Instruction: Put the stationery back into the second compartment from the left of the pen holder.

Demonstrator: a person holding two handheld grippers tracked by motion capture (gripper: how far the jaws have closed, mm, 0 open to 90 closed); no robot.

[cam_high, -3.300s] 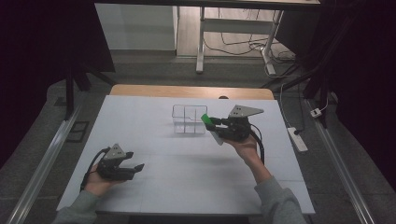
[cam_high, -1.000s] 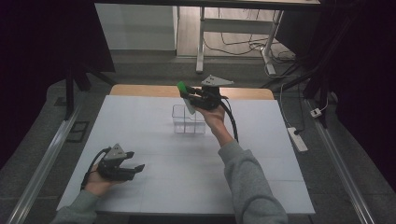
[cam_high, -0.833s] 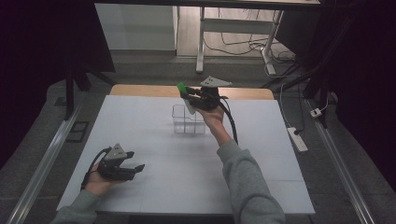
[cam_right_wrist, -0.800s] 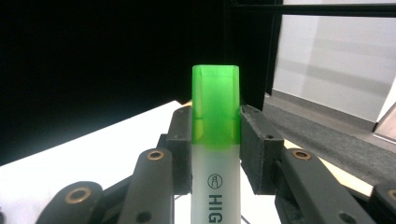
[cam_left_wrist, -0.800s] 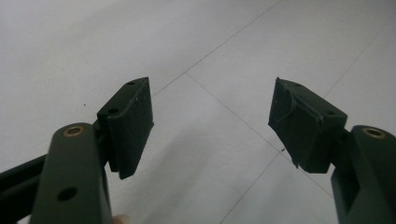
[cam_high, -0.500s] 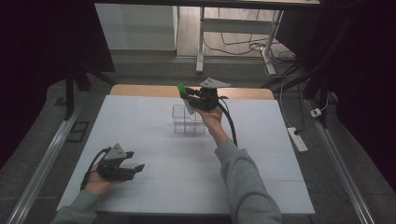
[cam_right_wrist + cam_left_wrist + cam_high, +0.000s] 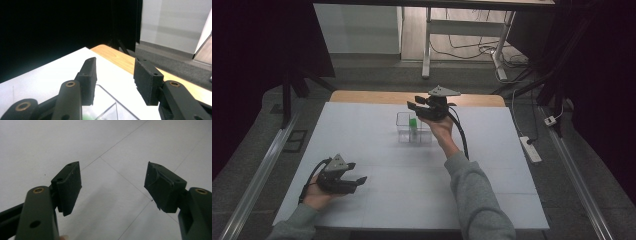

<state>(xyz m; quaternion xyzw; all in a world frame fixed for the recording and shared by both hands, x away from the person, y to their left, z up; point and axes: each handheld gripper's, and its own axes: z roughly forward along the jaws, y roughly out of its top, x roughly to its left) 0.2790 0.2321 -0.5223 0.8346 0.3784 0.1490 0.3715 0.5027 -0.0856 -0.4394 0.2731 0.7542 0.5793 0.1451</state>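
Reaching far across the white table top (image 7: 377,130), the person's right arm stretches out from the near edge, its grey sleeve (image 7: 477,200) running up to a hand that holds the right gripper (image 7: 413,106) raised just above the clear plastic box (image 7: 404,131). That gripper lies roughly level, its jaws pointing left and slightly far, the grey three-cornered plate on top and the black cable (image 7: 460,132) trailing back along the forearm. Its jaws have just been opening; in the right gripper view they stand apart with nothing between them, the pads bare, and the clear wall of the box sits just below them at the bottom edge. The green object (image 7: 412,123) stands inside the box, in the middle of it as seen from the high view, apart from the gripper above; its exact shape is too small to tell, and a sliver of green also shows at the bottom of the right gripper view. The box sits in the far middle of the white top, near the strip of wooden table edge (image 7: 377,96) that shows beyond it. At the near left, the left hand rests low on the table with the left gripper (image 7: 360,180) pointing right, well apart from the box. In the left gripper view its jaws gape wide over bare white surface, holding nothing, with thin seam lines crossing the top beneath them.
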